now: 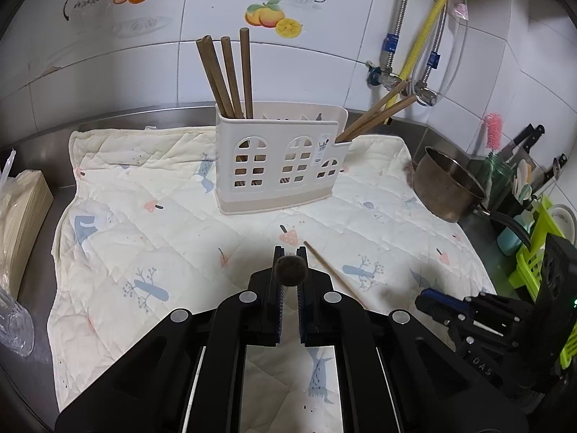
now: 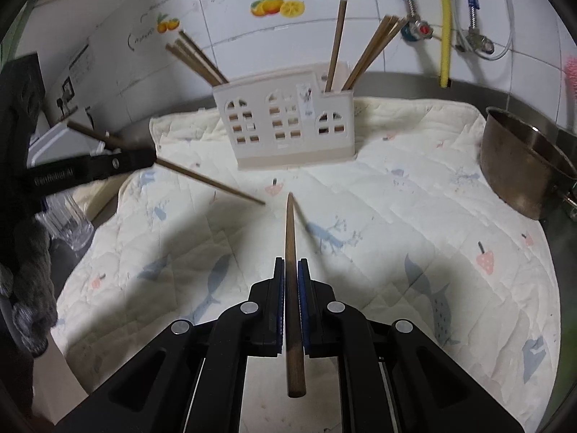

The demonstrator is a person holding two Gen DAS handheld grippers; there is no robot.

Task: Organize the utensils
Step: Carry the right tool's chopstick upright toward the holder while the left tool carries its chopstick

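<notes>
The right gripper pinches a brown chopstick low in the middle of the frame. The stick's long side runs up the frame, with its thin tip pointing at the white holder. The left gripper pinches another chopstick at the left, slanting down toward the quilted mat.

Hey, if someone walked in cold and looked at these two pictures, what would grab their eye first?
Probably the cream utensil holder with arched window cut-outs, standing at the back of the quilted mat, brown chopsticks fanning out of its ends. Next, each hand-held gripper clamps one chopstick: the right hand-held gripper holds a dark chopstick pointing toward the holder, and the left hand-held gripper holds another chopstick slanting down over the mat.
</notes>
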